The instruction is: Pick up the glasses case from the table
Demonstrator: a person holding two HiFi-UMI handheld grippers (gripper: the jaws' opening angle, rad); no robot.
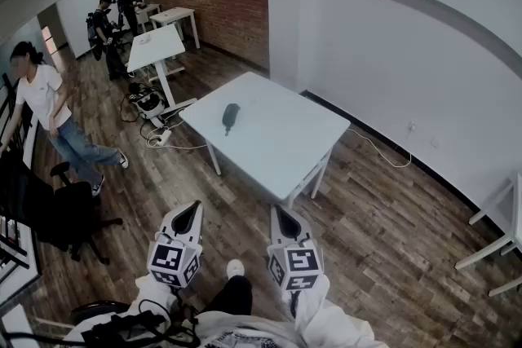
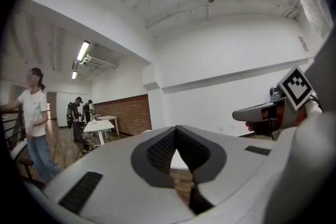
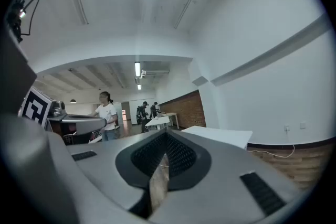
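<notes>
The dark glasses case [image 1: 231, 116] lies on the white table [image 1: 285, 151] in the middle of the room, toward its left half. My left gripper [image 1: 186, 216] and right gripper [image 1: 285, 222] are held side by side, well short of the table's near corner and above the wooden floor. Each has its jaws together with nothing between them. In the left gripper view the left gripper [image 2: 176, 128] points level into the room, with the right gripper [image 2: 262, 111] beside it. In the right gripper view the table [image 3: 220, 136] lies ahead of the right gripper [image 3: 166, 135]. The case is hidden in both gripper views.
A person in a white shirt [image 1: 45, 106] walks at the left near a black office chair [image 1: 69, 216]. Two people [image 1: 106, 20] stand by more white tables [image 1: 155, 49] at the back. Cables and a power strip [image 1: 155, 134] lie on the floor left of the table. Another table's legs [image 1: 497, 240] show at the right edge.
</notes>
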